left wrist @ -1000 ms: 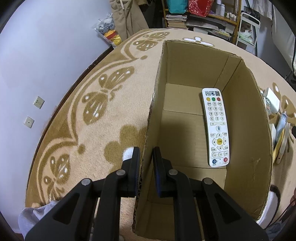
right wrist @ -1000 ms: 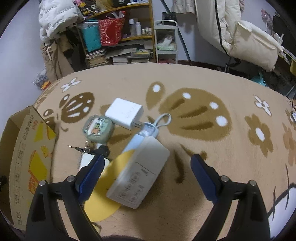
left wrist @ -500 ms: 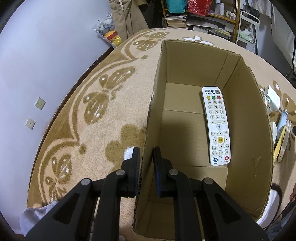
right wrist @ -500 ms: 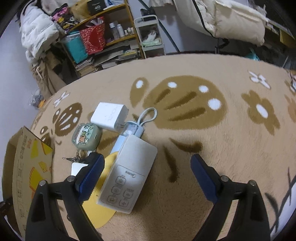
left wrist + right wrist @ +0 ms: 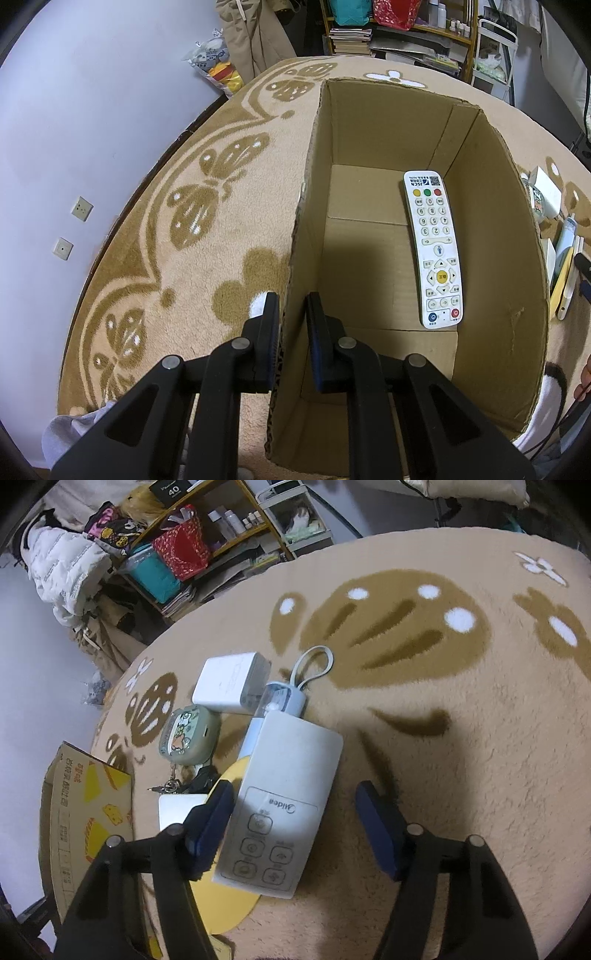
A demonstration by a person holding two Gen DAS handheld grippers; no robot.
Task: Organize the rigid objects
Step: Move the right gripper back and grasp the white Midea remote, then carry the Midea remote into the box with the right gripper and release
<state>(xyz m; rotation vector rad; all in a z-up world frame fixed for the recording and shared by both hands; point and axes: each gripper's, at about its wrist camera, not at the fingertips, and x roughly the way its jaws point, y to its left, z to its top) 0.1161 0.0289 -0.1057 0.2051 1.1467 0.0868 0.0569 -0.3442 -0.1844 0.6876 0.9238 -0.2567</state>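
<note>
My left gripper (image 5: pixel 291 314) is shut on the left wall of the open cardboard box (image 5: pixel 306 206). A white TV remote (image 5: pixel 434 251) lies flat on the box floor. In the right wrist view a white Midea remote (image 5: pixel 284 805) lies on the rug, partly over a yellow disc (image 5: pixel 221 897) and a pale blue device with a loop strap (image 5: pixel 280 698). My right gripper (image 5: pixel 295 808) straddles that remote's lower half and its jaws are closing; the left pad is near the remote's edge, the right pad stands well clear.
Beside the remote lie a white charger block (image 5: pixel 229 683), a green cartoon earbud case (image 5: pixel 186 734) with keys, and a white card (image 5: pixel 177 808). The box's printed outer wall (image 5: pixel 85 812) stands at left. Shelves and clutter (image 5: pixel 177 550) line the far rug edge.
The right gripper dropped lower over the white Midea remote and rolled, and its jaws narrowed around it. The left gripper and the box stayed still.
</note>
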